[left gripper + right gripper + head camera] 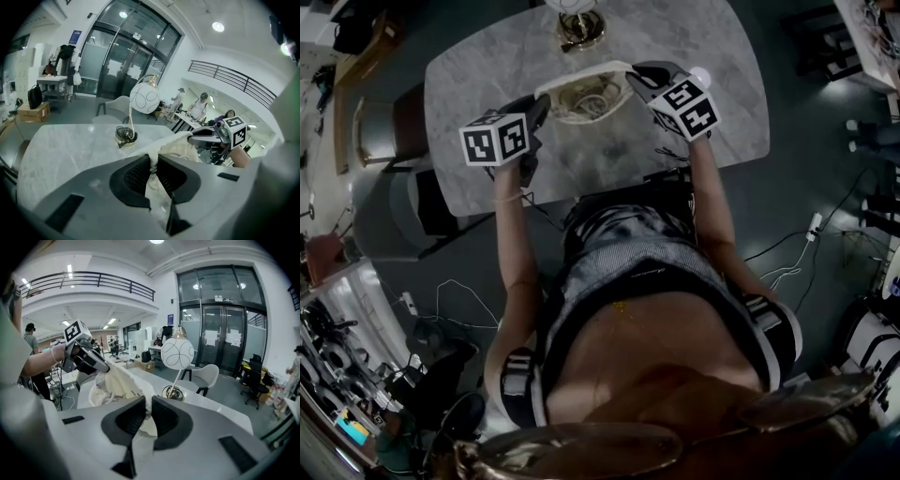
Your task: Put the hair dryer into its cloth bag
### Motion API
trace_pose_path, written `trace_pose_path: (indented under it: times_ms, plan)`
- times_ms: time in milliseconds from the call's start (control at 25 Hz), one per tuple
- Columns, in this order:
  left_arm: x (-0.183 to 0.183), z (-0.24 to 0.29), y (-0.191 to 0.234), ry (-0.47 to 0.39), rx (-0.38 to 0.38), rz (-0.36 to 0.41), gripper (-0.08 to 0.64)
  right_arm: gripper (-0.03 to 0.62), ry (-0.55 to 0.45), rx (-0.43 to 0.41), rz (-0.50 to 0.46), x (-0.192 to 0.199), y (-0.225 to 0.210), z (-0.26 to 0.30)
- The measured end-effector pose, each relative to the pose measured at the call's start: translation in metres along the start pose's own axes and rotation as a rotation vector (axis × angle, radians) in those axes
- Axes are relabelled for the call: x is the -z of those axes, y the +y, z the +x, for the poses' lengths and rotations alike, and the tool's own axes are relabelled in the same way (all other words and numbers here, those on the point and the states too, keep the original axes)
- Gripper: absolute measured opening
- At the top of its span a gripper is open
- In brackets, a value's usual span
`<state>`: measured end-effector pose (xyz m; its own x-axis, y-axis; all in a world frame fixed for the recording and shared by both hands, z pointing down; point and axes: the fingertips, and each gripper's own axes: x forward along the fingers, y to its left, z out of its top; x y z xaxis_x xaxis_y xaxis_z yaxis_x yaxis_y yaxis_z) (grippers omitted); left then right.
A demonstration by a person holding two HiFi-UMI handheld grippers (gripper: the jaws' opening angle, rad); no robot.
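A cream cloth bag hangs stretched between my two grippers above the marble table, its mouth facing up. My left gripper is shut on the bag's left rim; in the left gripper view the cloth is pinched between its pads. My right gripper is shut on the right rim, the fabric caught between its pads. Each gripper view shows the other gripper: the right gripper and the left gripper. Dim curved shapes lie inside the bag; I cannot make out the hair dryer.
A table lamp with a white globe shade and round metal base stands on the table just beyond the bag, and shows as the lamp in the right gripper view. Chairs stand left of the table. Cables lie on the floor.
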<state>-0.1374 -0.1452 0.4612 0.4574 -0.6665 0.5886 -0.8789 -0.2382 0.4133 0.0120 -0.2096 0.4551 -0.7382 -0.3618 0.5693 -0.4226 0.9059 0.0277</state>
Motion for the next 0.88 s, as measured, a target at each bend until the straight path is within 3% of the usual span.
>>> trace_pose_path:
  times_ms: [440, 600, 880]
  plan:
    - [-0.026, 0.036, 0.032, -0.076, -0.075, 0.094, 0.04, 0.091, -0.016, 0.109, -0.015, -0.003, -0.028, 0.022]
    - [-0.02, 0.035, 0.032, -0.1, -0.058, 0.111, 0.04, 0.091, -0.032, 0.091, -0.01, 0.001, -0.023, 0.02]
    - [0.005, 0.025, 0.03, -0.03, -0.024, 0.119, 0.04, 0.091, 0.007, 0.046, 0.005, 0.013, -0.005, 0.014]
